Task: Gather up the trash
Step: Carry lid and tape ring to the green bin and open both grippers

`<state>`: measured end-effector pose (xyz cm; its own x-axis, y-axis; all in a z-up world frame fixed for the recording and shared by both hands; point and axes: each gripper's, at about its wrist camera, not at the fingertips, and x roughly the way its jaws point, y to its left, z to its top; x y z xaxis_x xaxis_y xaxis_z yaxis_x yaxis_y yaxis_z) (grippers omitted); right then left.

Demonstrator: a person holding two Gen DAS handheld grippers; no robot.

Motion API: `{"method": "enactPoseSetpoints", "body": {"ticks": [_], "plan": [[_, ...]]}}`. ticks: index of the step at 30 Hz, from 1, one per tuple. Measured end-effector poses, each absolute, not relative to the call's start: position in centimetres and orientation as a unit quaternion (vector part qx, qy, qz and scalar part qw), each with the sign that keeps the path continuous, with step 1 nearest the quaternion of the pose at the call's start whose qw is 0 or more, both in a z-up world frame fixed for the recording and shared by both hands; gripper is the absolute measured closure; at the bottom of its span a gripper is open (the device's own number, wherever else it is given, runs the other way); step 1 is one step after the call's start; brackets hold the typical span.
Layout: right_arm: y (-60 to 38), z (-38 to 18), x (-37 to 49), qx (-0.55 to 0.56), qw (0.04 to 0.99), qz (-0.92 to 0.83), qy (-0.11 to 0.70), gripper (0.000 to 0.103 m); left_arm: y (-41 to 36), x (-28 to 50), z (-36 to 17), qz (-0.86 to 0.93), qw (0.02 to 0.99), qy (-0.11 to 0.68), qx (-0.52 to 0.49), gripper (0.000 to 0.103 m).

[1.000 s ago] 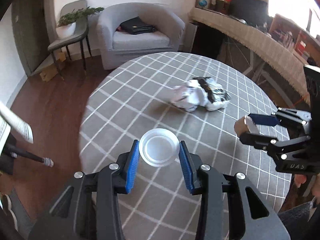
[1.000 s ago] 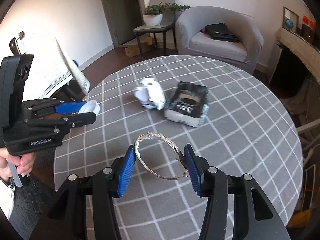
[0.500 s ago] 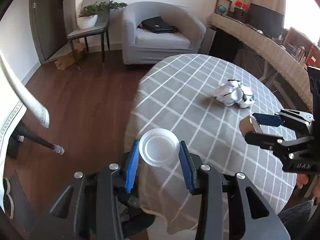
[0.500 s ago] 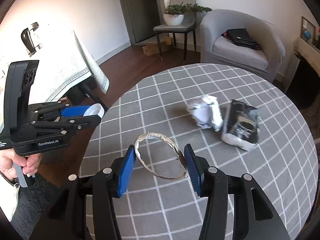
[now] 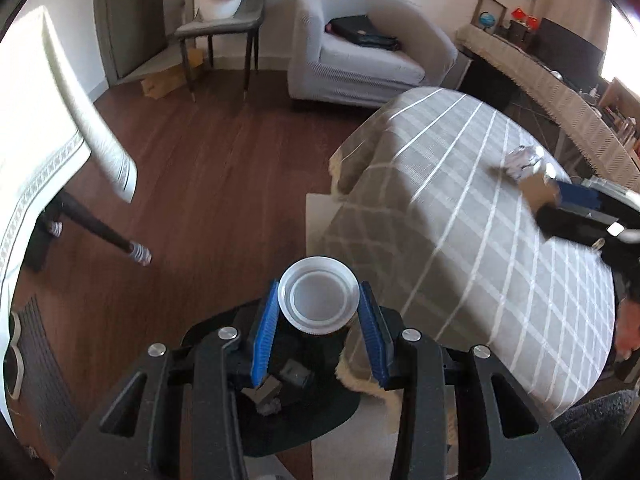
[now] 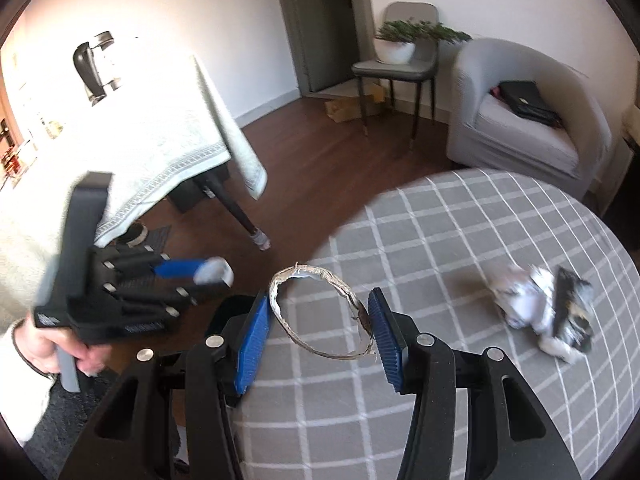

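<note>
My left claw [image 5: 318,306] was clamped on the white plastic lid [image 5: 318,301], its blue pads pressed to the rim on either side, and my right claw [image 6: 320,322] was closed narrow on the torn foil ring [image 6: 320,312], which stood up between its pads. A second before, both claws had hung over the middle of the tabletop [image 6: 460,248]; since then I had swung them sideways, and the lid now hung past the edge of the checked cloth, above the dark bin [image 5: 296,392] that sat on the floor just beside the tabletop with a few scraps already in it. The foil ring had come along too and sat over the near edge, the bin's mouth [image 6: 236,312] showing just behind the left pad. My grip on neither piece had altered during the swing. I judged this to be the carrying step nearly done: the lid looked about ready to be let go, though it seemed closer to the bin's far rim than its centre, so a drop might have glanced off. The crumpled white paper [image 6: 520,304] and the dark wrapper [image 6: 572,312] touching it lay well behind on the cloth, not yet collected.
</note>
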<state>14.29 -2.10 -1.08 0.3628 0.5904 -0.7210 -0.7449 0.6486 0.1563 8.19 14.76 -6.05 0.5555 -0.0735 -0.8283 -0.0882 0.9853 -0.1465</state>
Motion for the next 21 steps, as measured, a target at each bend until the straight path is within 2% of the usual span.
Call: {"method": "enactPoseSetpoints", "body": {"ticks": [19, 21], "plan": [[6.8, -3.6, 11.8, -0.14, 0.78, 0.447, 0.415, 0.053, 19.6, 4.3, -15.9, 0.021, 0.804, 0.588, -0.084, 0.061], [7.8, -4.1, 11.6, -0.148, 0.775, 0.445, 0.425, 0.053, 19.9, 4.2, -16.6, 0.019, 0.798, 0.597, -0.08, 0.057]]}}
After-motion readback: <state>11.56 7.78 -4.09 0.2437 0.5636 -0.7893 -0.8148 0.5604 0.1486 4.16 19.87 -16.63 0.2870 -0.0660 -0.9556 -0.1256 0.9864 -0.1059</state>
